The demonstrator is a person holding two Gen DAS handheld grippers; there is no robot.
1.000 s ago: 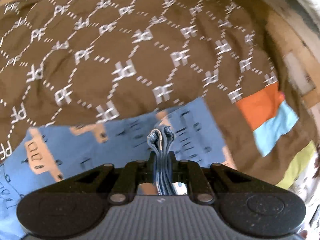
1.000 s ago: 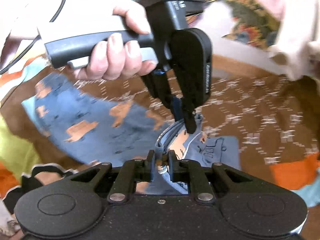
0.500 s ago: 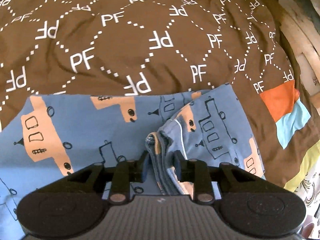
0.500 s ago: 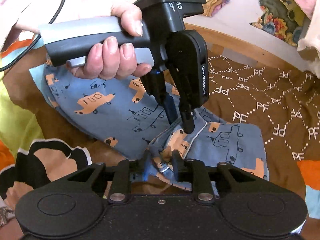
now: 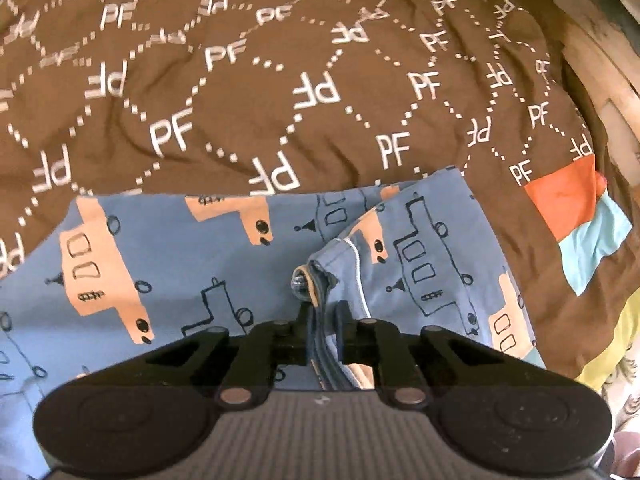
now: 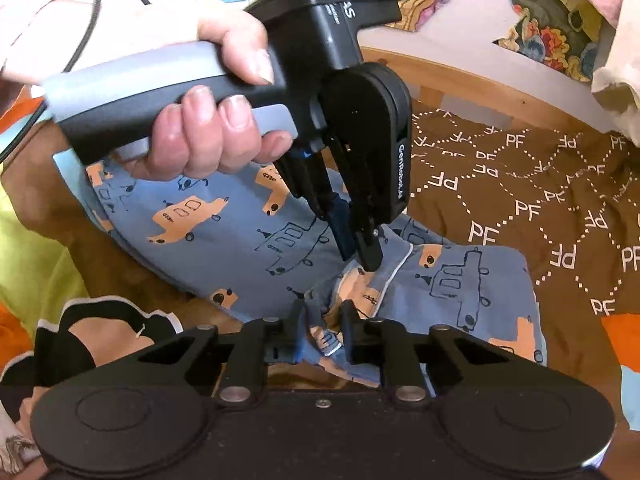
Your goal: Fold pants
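I have lowered the pants onto the brown bedspread. Both jaws have spread since a second ago: left gripper and right gripper now straddle the bunched hem loosely. Fold placed; release underway.

I count one pair of pants, blue with orange vehicle prints, on one brown bedspread lettered PF. I hold two grippers: my left gripper and my right gripper, each with two fingers. One of my hands shows, wrapped round the left handle
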